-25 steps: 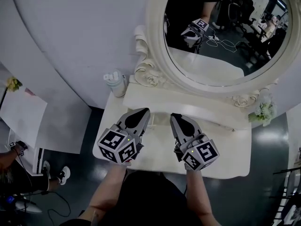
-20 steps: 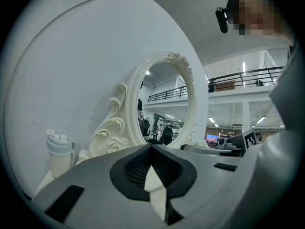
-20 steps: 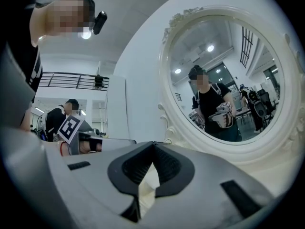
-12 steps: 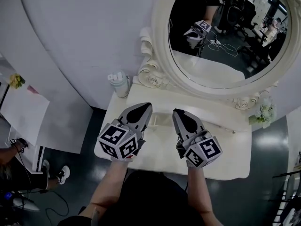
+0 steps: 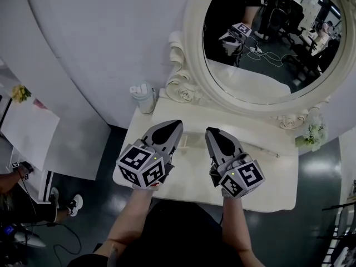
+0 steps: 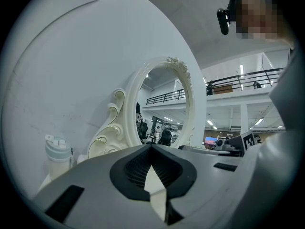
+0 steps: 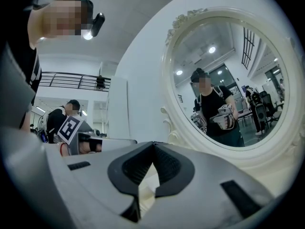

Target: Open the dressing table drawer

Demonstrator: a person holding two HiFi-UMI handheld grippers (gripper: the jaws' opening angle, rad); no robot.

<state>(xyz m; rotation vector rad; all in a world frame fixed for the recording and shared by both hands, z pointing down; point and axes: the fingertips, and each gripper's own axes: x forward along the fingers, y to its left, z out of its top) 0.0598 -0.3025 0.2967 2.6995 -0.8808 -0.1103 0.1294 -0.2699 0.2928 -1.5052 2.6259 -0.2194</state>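
The white dressing table (image 5: 192, 178) stands against the wall under an oval mirror (image 5: 267, 38). No drawer front shows clearly in any view. My left gripper (image 5: 177, 124) hovers over the tabletop's left half and points level at the mirror frame. Its jaws meet at the tips with nothing between them (image 6: 151, 146). My right gripper (image 5: 210, 131) hangs beside it, just to the right, aimed the same way. Its jaws also meet at the tips and hold nothing (image 7: 152, 143). The mirror reflects the person and both grippers (image 7: 220, 118).
A pale bottle (image 5: 143, 97) stands at the table's back left corner, also seen in the left gripper view (image 6: 57, 154). White flowers (image 5: 310, 133) sit at the back right. A raised ledge (image 5: 245, 128) runs below the carved mirror frame (image 5: 181, 88). Another person's arm (image 5: 12, 177) is at far left.
Both grippers stay where they were over the tabletop; only the head view has shifted slightly.
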